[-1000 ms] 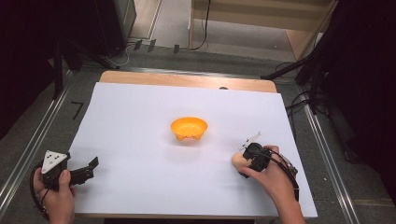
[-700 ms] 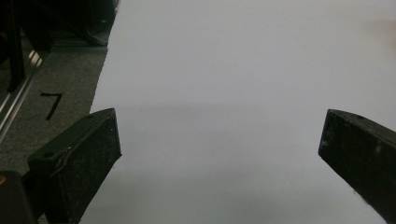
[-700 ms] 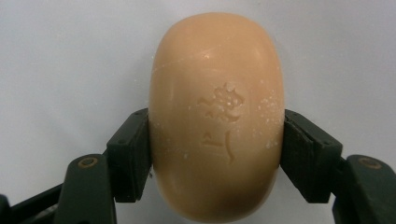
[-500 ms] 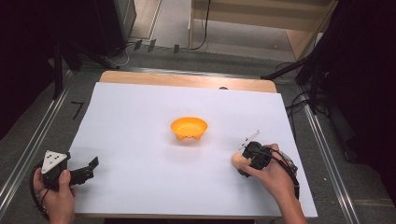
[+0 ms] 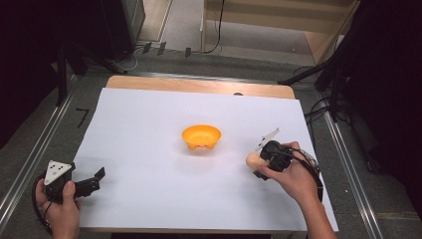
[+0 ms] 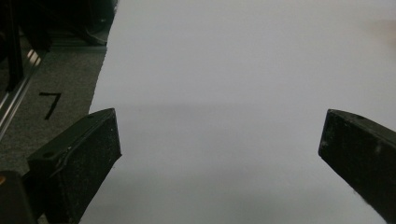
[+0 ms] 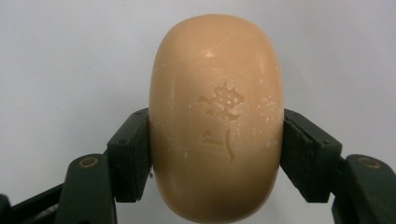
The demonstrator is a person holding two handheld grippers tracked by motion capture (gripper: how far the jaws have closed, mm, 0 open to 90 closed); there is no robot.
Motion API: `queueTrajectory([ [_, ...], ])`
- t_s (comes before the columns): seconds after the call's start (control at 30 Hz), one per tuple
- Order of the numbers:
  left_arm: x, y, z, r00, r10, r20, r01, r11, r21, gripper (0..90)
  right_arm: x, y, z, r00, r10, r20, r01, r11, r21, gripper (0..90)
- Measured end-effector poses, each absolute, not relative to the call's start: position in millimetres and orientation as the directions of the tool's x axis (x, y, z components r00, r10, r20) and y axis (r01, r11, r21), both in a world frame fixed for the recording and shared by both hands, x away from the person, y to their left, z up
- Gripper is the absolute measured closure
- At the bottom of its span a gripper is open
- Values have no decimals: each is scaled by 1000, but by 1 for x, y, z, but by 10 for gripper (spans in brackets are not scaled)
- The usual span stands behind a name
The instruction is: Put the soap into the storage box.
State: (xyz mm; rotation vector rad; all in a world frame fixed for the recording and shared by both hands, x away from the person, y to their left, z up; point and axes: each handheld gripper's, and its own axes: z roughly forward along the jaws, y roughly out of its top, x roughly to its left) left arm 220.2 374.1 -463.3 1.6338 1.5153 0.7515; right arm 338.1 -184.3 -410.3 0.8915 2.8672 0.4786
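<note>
Near the right edge of the white desk (image 5: pixel 149 124), the right gripper (image 5: pixel 260 164) is pinching a tan oval soap bar (image 7: pixel 217 116) from both sides, right of the orange bowl (image 5: pixel 201 137). At the near left corner, the left gripper (image 5: pixel 92 183) is resting with jaws spread wide, nothing between them.

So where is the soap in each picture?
High view: the tan soap sits right of the middle, at the tip of the right gripper, to the right of the orange bowl.
Right gripper view: the soap is in the centre, squeezed between the two black jaws.
Left gripper view: it is not in this picture.
Shared landmark: the white table sheet.
</note>
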Motion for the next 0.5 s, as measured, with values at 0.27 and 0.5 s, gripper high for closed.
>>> queueTrajectory([
  [0.27,220,374,-463,120,989,-83,534,6,846,0,351,-173,-400,-853,521,-15,486,805,339,335],
  [0.5,220,374,-463,121,989,-84,535,7,845,0,362,-162,-395,-876,482,-22,445,826,346,334],
])
